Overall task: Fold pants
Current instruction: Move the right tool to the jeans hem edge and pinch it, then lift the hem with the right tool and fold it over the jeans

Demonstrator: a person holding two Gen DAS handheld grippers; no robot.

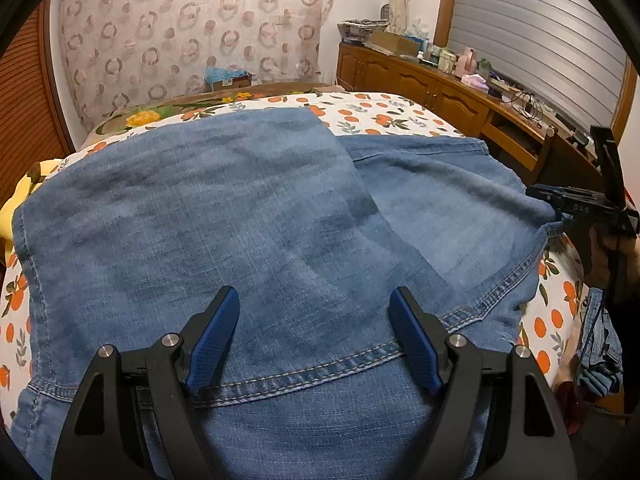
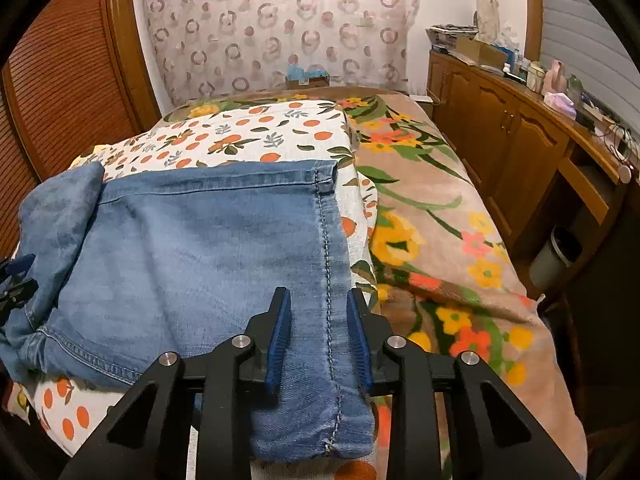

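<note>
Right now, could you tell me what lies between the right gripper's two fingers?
In the right wrist view, the jeans lie between the right gripper's open fingers: a stitched side seam runs through the gap.

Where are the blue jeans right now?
The jeans lie spread on the orange-print sheet on the bed, filling the left view under the open left gripper; the right gripper straddles their right-hand seam.

Blue denim pants (image 1: pixel 256 216) — folded over, flat on bed w/ stitched seams.
</note>
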